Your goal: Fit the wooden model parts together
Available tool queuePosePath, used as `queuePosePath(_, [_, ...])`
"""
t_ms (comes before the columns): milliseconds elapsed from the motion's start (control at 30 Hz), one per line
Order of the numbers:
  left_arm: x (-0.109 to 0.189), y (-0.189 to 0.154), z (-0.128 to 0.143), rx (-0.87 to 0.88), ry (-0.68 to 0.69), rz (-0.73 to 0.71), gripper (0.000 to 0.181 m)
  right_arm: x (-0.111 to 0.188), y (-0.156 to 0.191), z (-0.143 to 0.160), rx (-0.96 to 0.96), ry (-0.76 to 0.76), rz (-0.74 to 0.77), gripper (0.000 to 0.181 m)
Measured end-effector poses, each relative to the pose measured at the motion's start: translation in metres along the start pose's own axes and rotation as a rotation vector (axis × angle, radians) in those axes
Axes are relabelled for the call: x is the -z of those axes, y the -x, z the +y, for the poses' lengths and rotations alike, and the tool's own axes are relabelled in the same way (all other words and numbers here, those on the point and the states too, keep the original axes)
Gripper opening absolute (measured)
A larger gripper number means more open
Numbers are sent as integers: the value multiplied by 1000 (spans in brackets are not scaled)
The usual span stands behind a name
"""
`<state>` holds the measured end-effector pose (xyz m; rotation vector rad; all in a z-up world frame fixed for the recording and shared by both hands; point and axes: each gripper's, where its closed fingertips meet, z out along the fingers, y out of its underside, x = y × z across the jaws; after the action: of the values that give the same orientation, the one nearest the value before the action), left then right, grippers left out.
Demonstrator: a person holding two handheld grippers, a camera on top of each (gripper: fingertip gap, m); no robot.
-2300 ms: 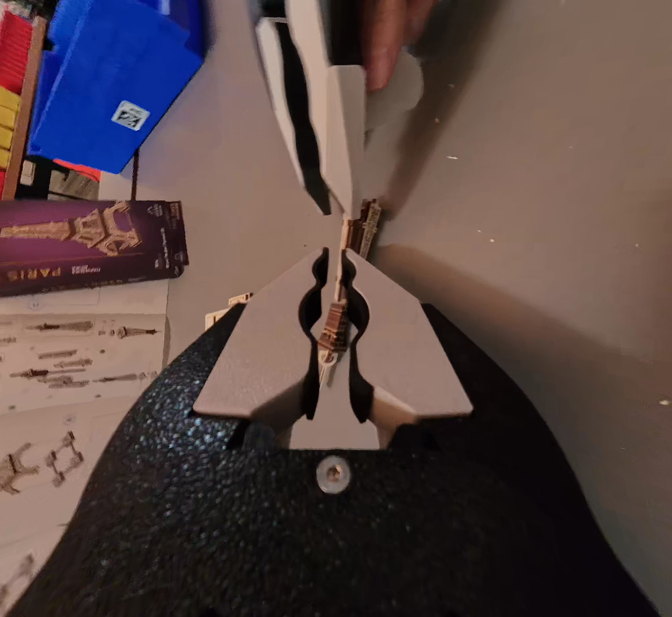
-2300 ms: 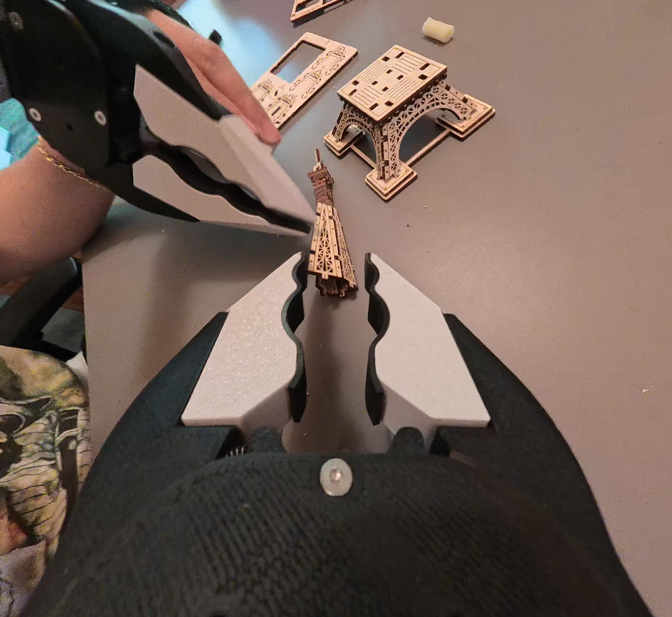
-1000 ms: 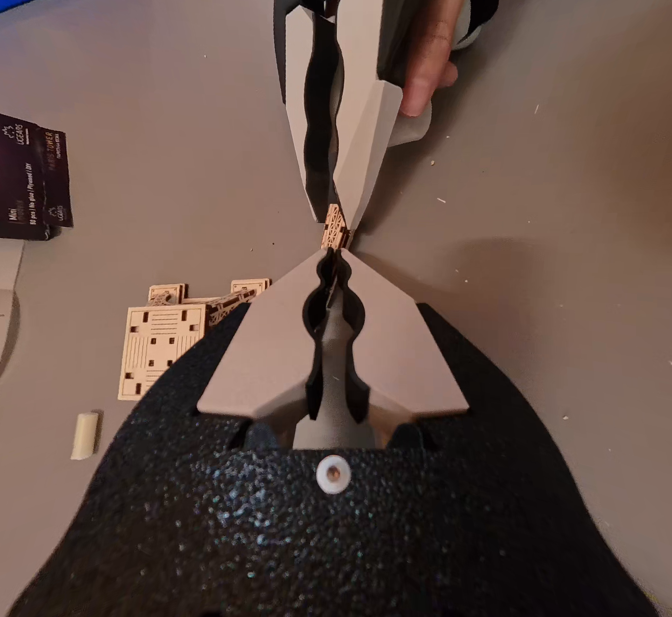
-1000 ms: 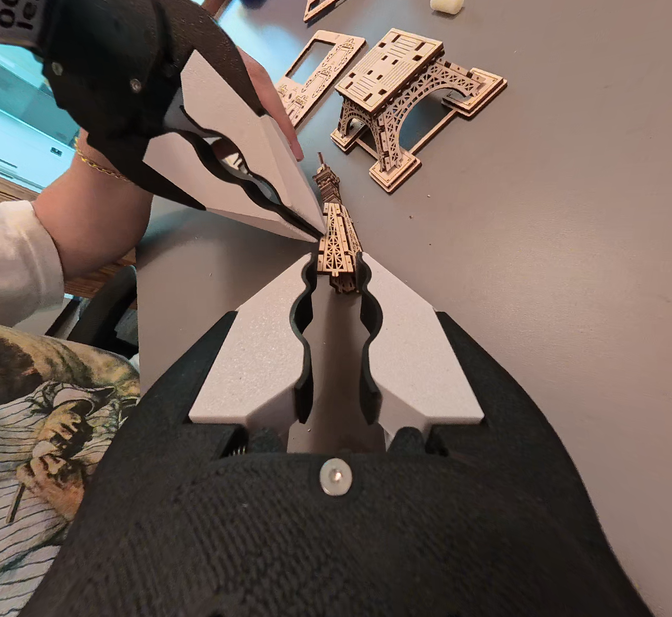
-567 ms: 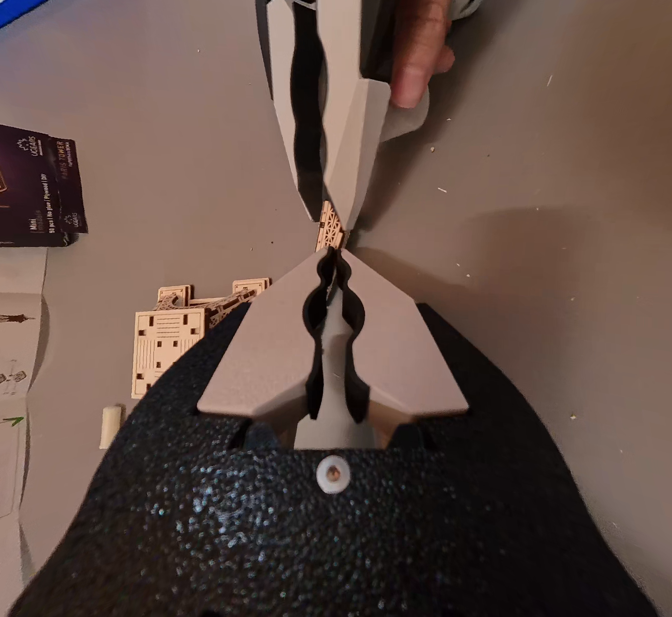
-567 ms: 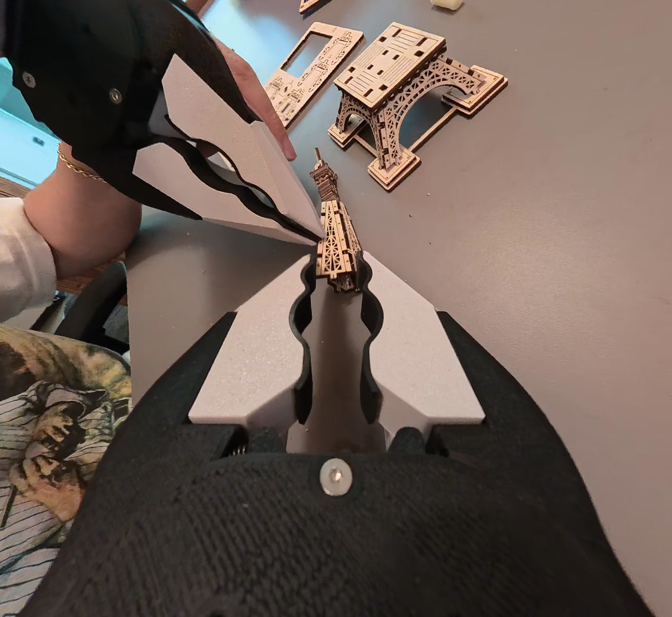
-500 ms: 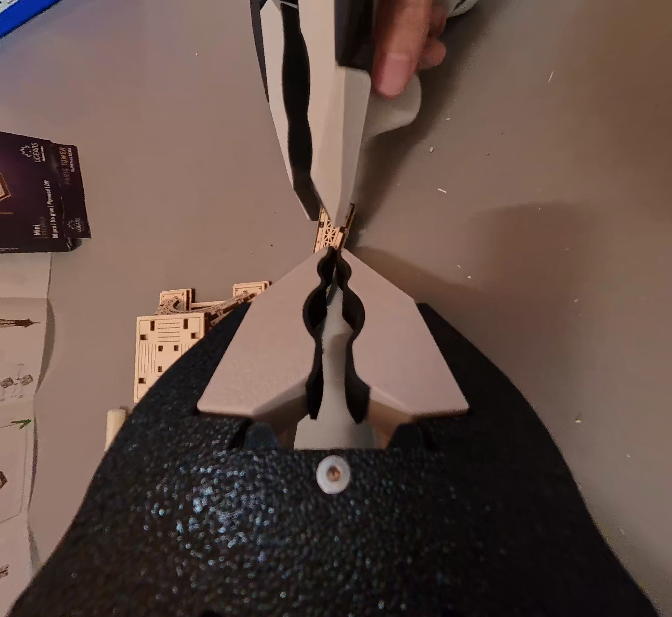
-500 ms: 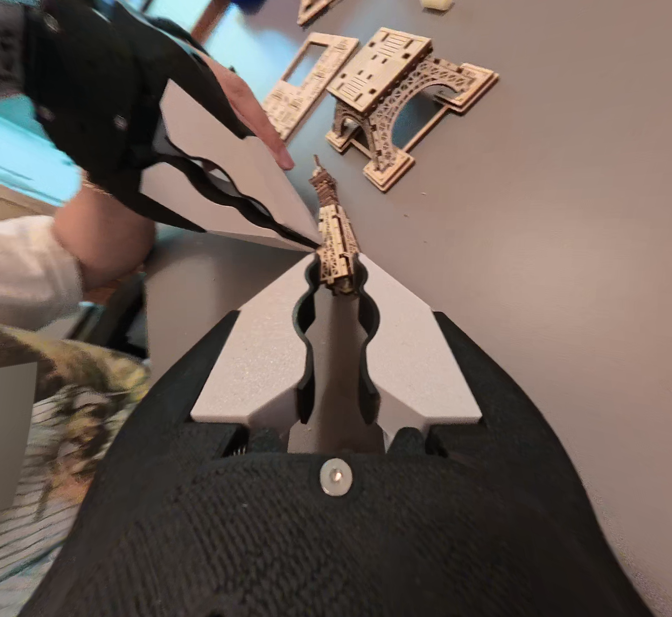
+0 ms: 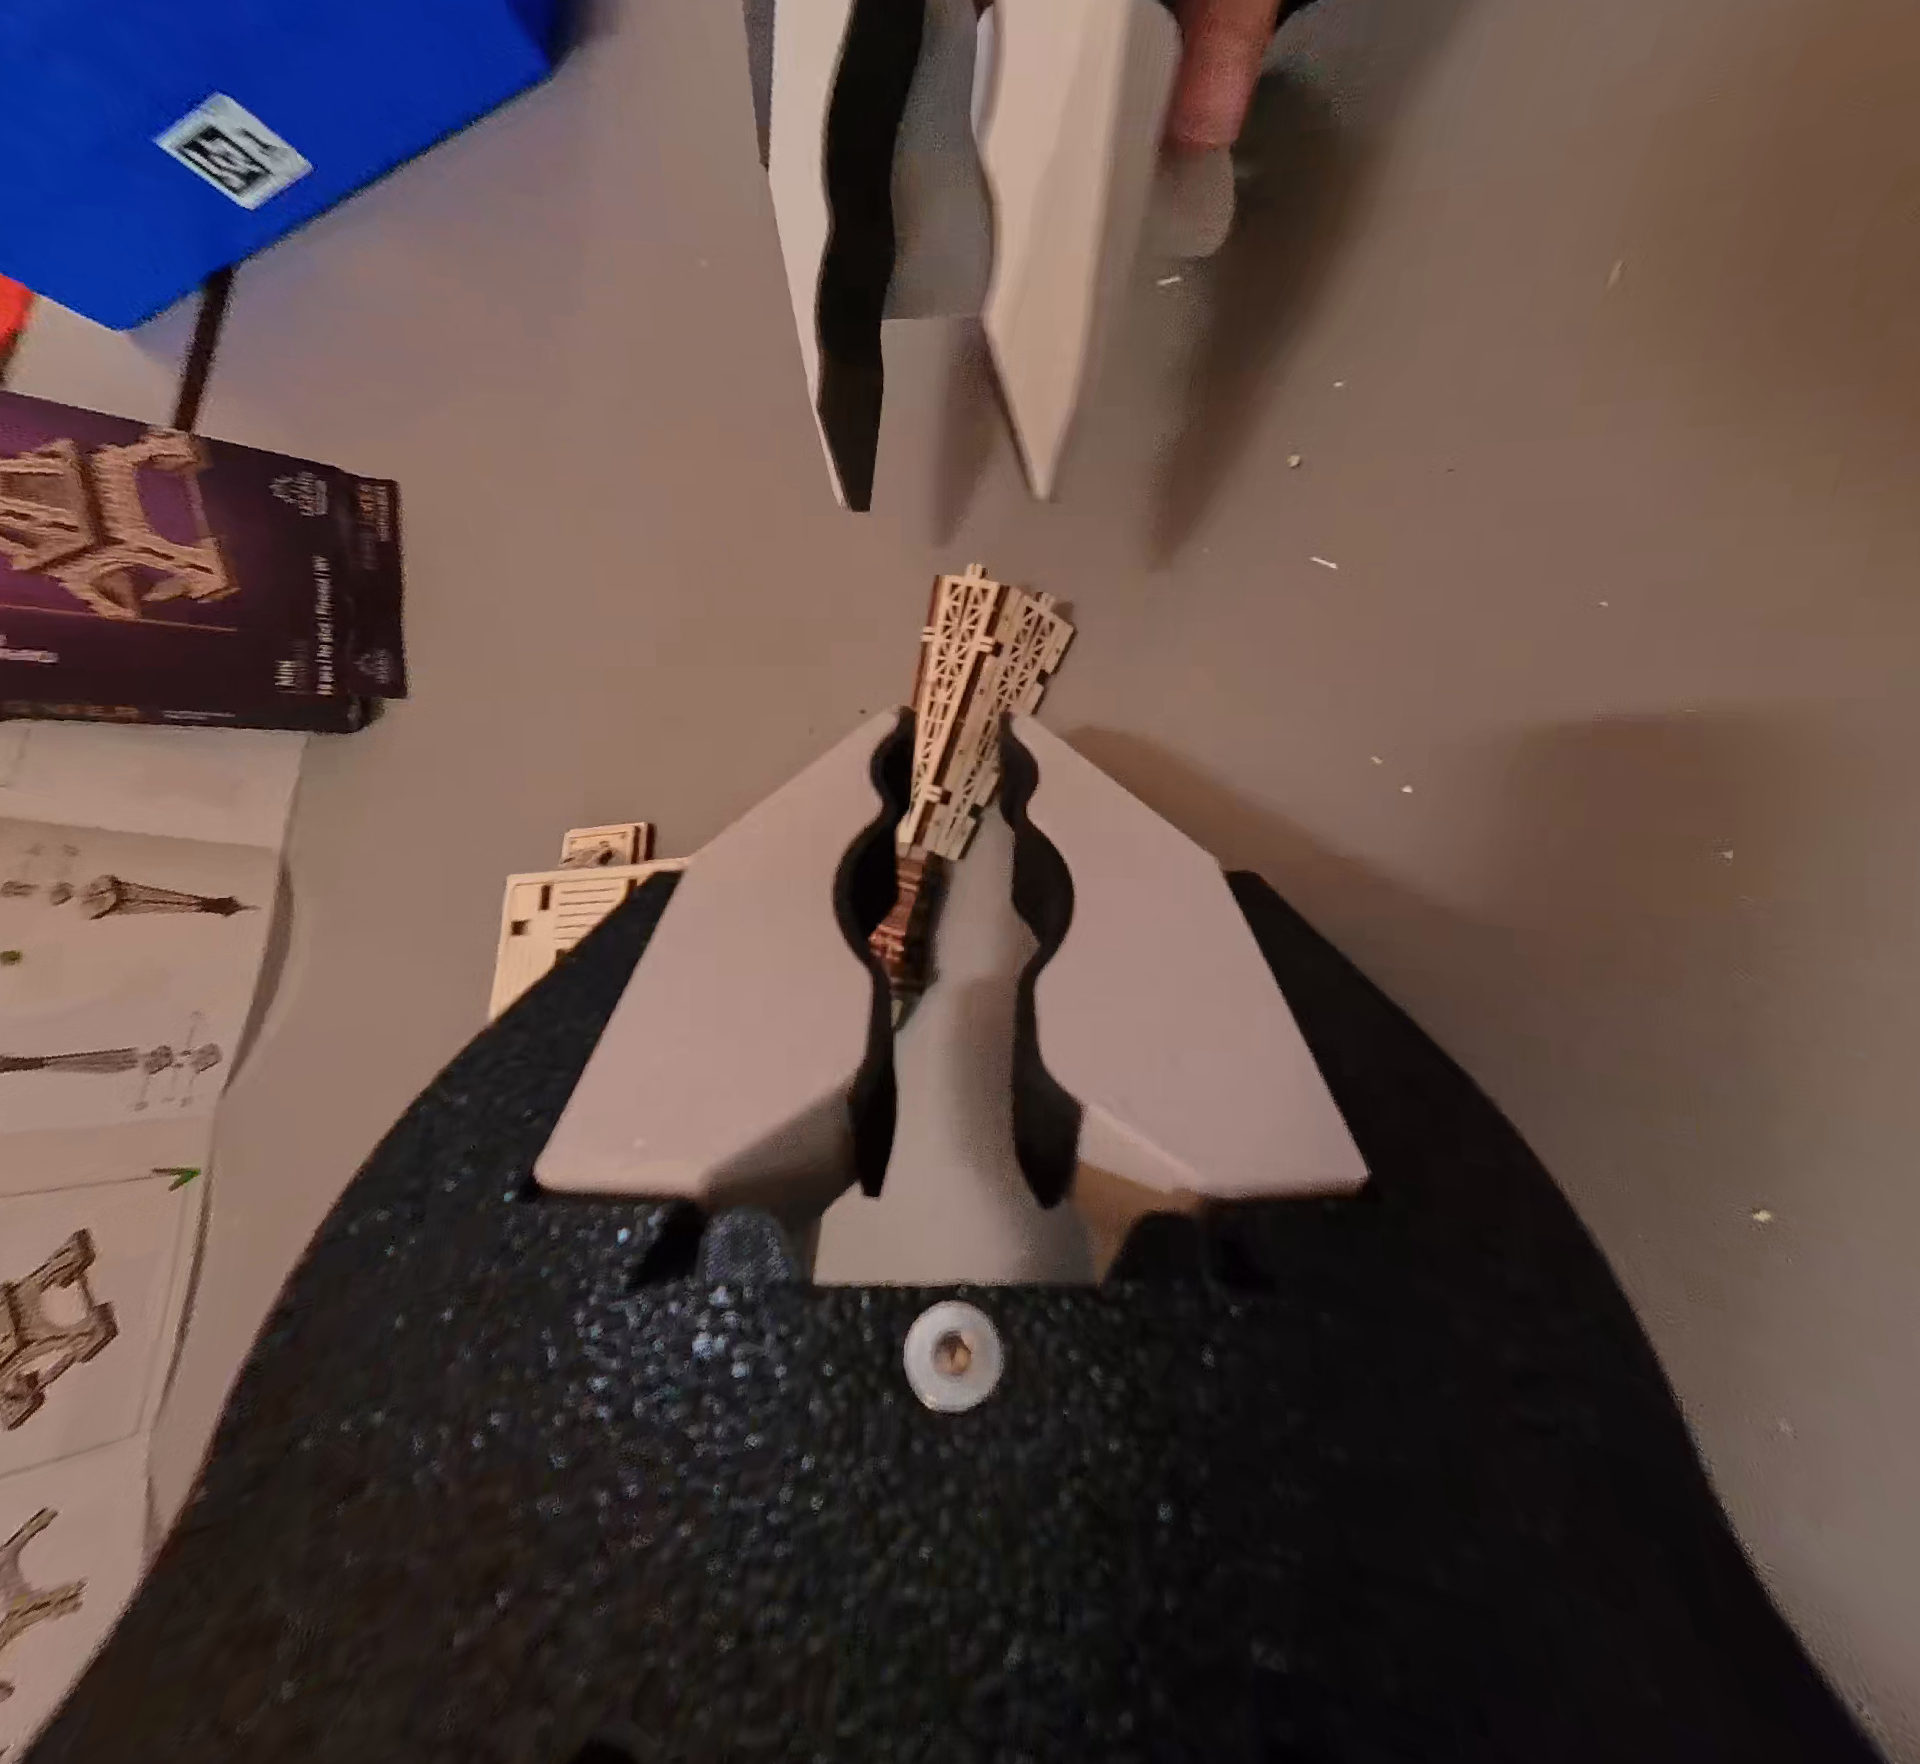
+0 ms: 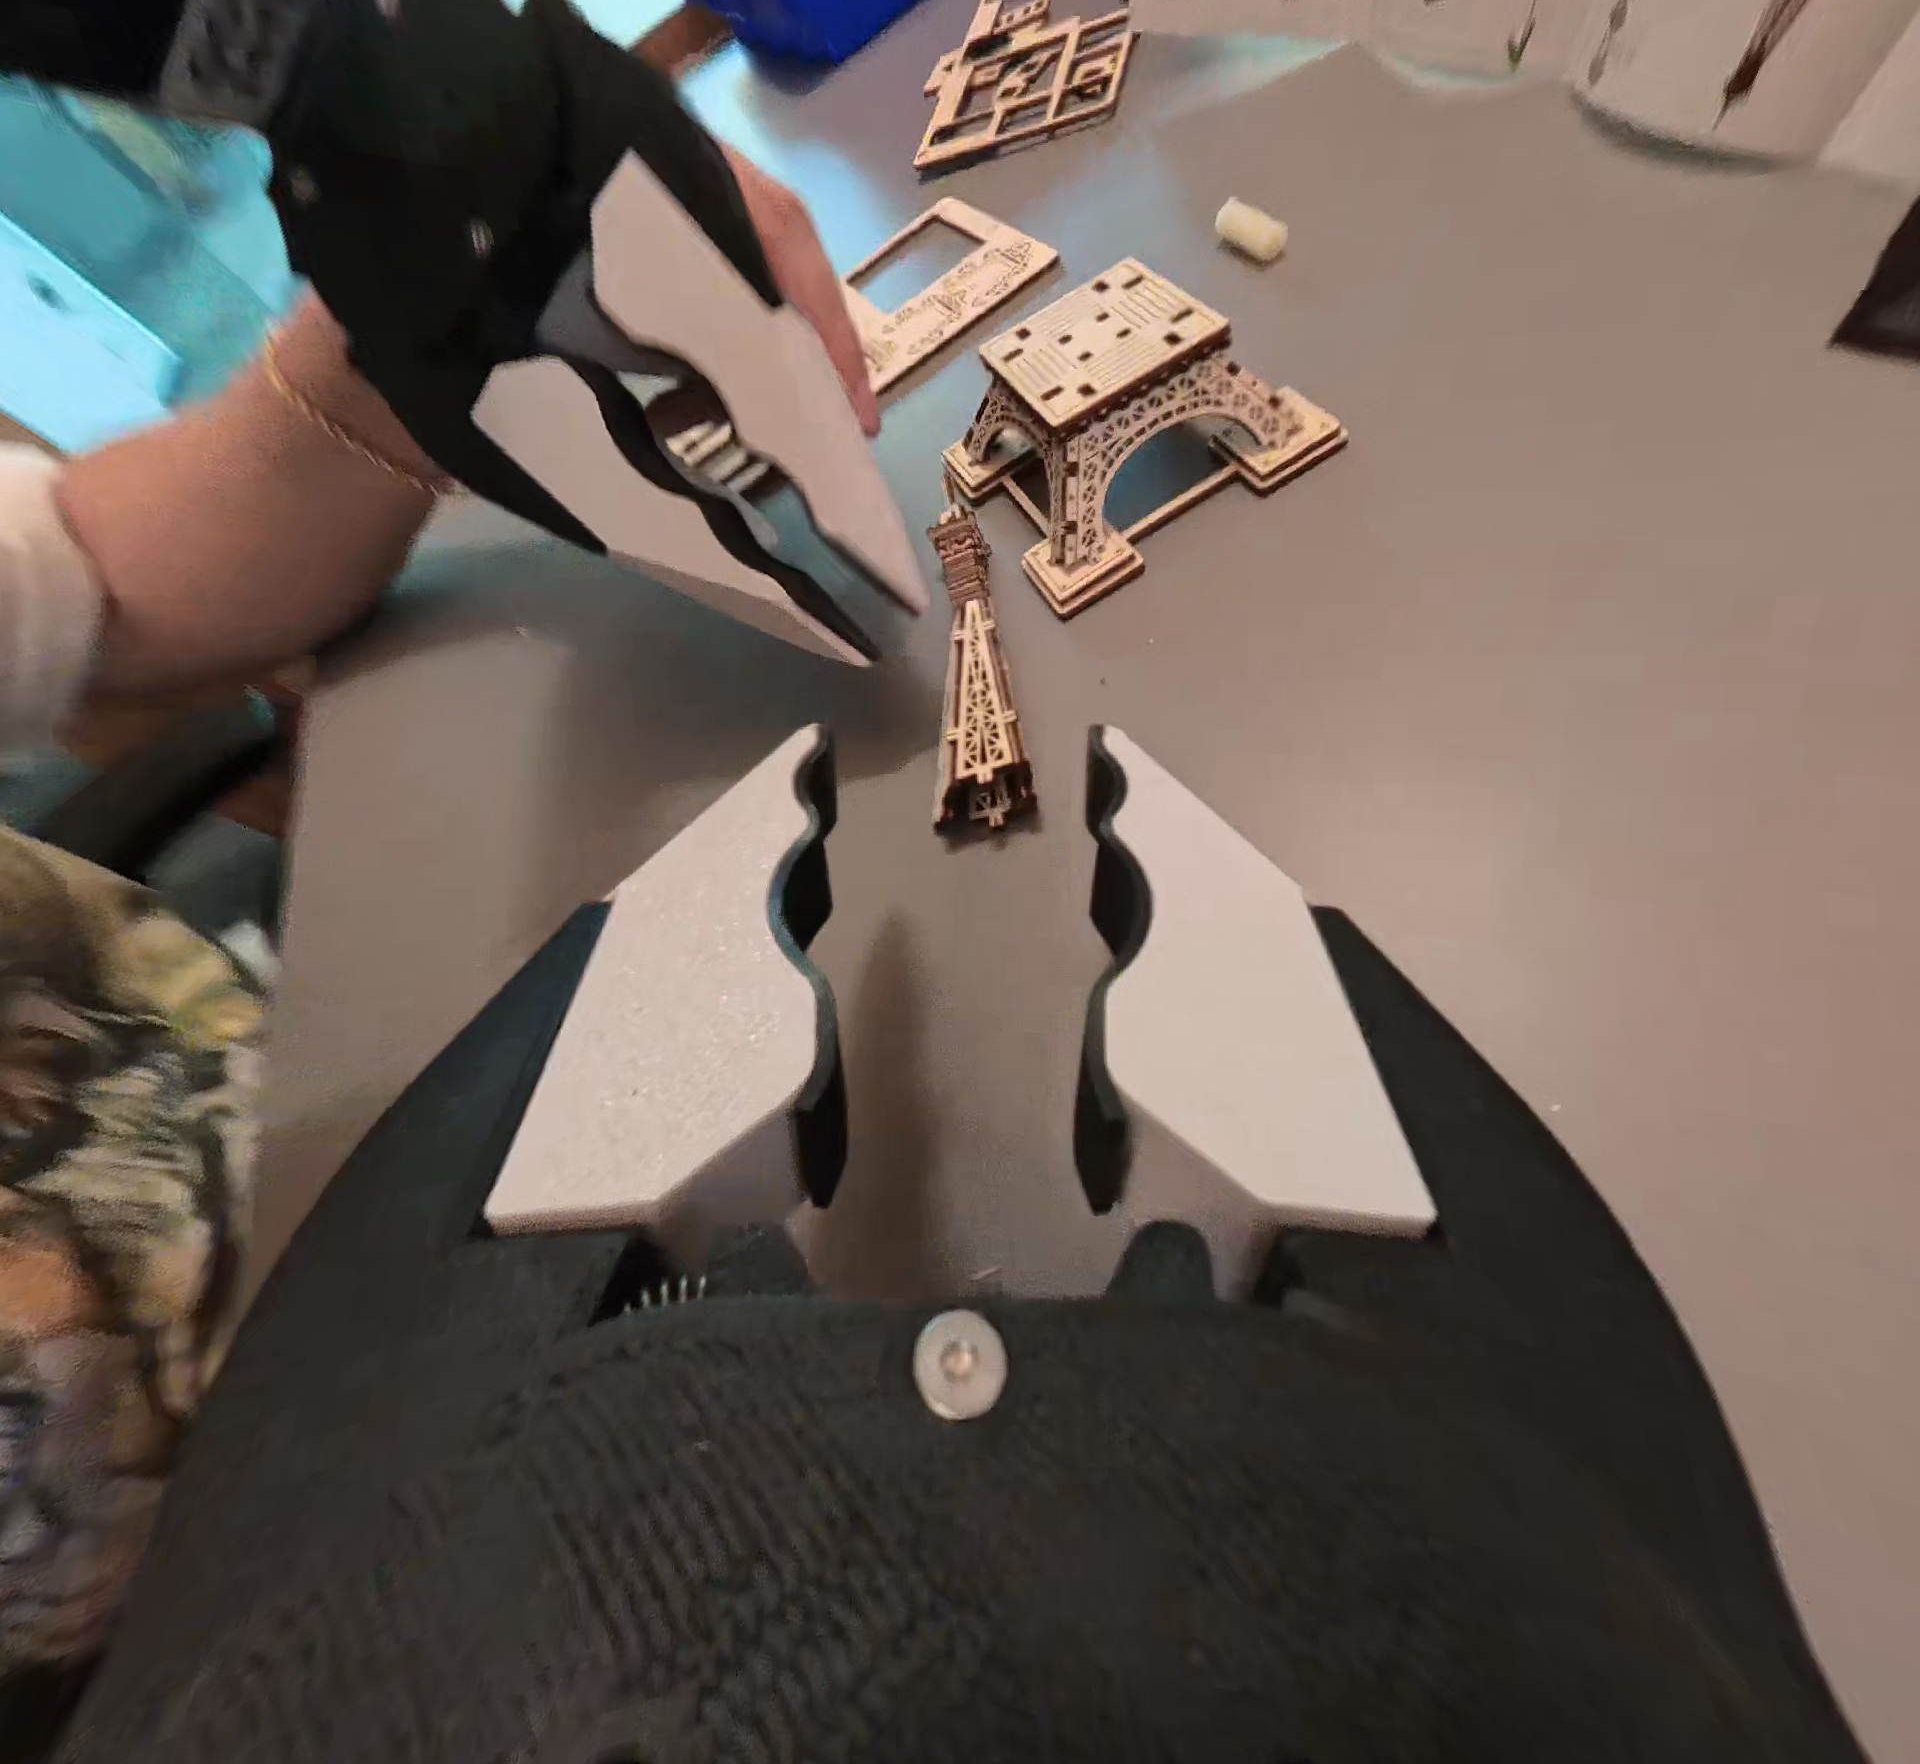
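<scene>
Right wrist view: right gripper (image 10: 961,779) spread wide, empty, tower spire (image 10: 975,696) just ahead; left gripper (image 10: 888,628) parted, beside the spire.

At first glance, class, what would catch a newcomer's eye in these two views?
The slim wooden spire lies loose on the grey table between two open grippers: the right gripper at its wide end, the left gripper beside its middle. Just beyond stands the arched tower base, platform up.
</scene>
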<state>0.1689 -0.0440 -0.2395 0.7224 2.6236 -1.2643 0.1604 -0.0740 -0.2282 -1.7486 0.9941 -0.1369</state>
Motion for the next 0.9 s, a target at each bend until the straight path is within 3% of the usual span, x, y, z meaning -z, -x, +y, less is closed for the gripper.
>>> queuePosePath(167, [-4, 1, 2, -126, 52, -51, 39, -15, 4, 7, 411, 86, 126, 66])
queuePosePath(267, [-12, 2, 8, -178, 128, -52, 40, -20, -1, 9, 607, 132, 190, 56])
queuePosePath(367, [-21, 2, 7, -182, 108, -28, 38, -25, 10, 10, 729, 124, 144, 40])
queuePosePath(467, [-27, 0, 7, -154, 78, 13, 32, -22, -9, 21, 798, 229, 244, 33])
queuePosePath(700, [-28, -3, 8, -116, 73, 41, 25, -25, -2, 18, 868, 185, 226, 38])
queuePosePath(800, [-28, -4, 8, -140, 74, 35, 25, -28, -1, 19, 962, 188, 225, 27])
queuePosePath(900, [-28, -4, 8, -138, 65, 33, 24, -29, -1, 20, 959, 189, 225, 27])
